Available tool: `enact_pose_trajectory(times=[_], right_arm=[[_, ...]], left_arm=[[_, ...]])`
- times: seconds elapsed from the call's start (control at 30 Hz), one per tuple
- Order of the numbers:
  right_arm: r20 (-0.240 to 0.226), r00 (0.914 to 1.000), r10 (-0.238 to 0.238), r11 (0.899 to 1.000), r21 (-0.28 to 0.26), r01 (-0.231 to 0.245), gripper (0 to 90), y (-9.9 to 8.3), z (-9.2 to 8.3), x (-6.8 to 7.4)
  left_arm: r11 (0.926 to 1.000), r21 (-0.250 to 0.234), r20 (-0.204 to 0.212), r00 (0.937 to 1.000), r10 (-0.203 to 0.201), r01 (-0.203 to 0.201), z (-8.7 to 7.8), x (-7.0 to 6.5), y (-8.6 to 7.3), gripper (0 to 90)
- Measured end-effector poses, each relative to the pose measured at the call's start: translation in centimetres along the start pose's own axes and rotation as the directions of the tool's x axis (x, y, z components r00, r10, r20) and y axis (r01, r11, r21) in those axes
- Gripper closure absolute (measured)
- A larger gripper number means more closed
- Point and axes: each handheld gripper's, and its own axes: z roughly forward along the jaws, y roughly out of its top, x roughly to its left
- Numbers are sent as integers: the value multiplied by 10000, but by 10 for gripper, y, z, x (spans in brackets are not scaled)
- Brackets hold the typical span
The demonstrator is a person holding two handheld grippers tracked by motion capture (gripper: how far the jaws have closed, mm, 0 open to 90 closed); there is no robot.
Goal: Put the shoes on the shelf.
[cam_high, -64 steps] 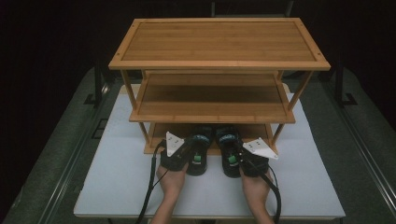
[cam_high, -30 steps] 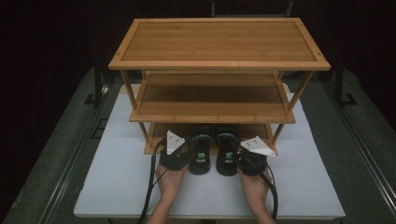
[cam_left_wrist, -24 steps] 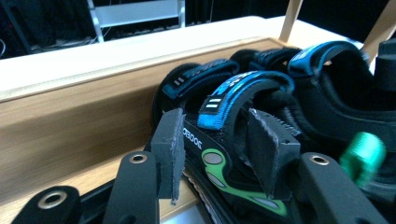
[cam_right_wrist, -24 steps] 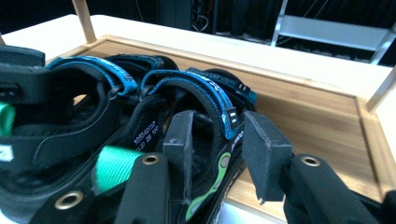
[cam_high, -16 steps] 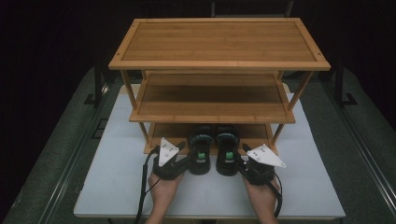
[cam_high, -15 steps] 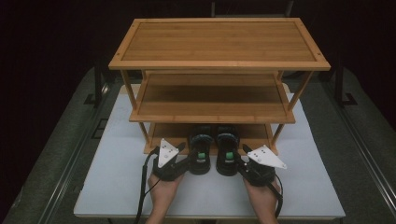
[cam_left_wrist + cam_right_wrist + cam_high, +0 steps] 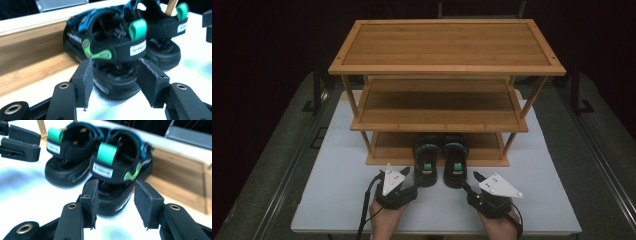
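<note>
Setting: dark room around a white table (image 7: 337, 200) bearing a three-tier bamboo rack (image 7: 447, 65).
Sandals: left sandal (image 7: 427, 160) and right sandal (image 7: 455, 161), black with green heel tabs, stand side by side, toes on the rack's lowest shelf (image 7: 392, 145), heels out over the table.
Left gripper: left gripper (image 7: 113, 80) sits just behind the left sandal's heel; its jaws have just been opening and stand part open, holding nothing, pads clear of the sole.
Right gripper: right gripper (image 7: 115, 200) sits likewise behind the right sandal, its jaws having just spread too, nothing gripped.
Risk: judged from here, a careless pull-back could let a pad snag a heel tab and drag a sandal off the shelf; the heels overhang, so either sandal might tip.
Writing: white heel labels (image 7: 102, 171) carry dark lettering, too blurred to read.
</note>
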Motion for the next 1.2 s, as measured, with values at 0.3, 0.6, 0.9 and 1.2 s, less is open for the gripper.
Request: enact_pose_trajectory(times=[0.3, 0.6, 0.9, 1.2], right_arm=[[-395, 9992, -94, 9944, 1045, 135, 502, -13, 20, 0], [-333, 9992, -222, 9844, 1735, 277, 460, -16, 32, 3], [-437, 9988, -214, 9819, 1871, 292, 446, -13, 38, 5], [-356, 9993, -97, 9856, 1682, 156, 452, -13, 39, 7]], left_arm=[[9952, 964, 449, 9989, 96, -139, 14, -5, -9, 457], [9903, 1362, 392, 9990, 208, -260, 21, -4, -7, 434], [9887, 1467, 390, 9989, 262, -317, 22, -7, -7, 404], [9878, 1490, 262, 9987, 427, -462, 23, -7, -5, 403]])
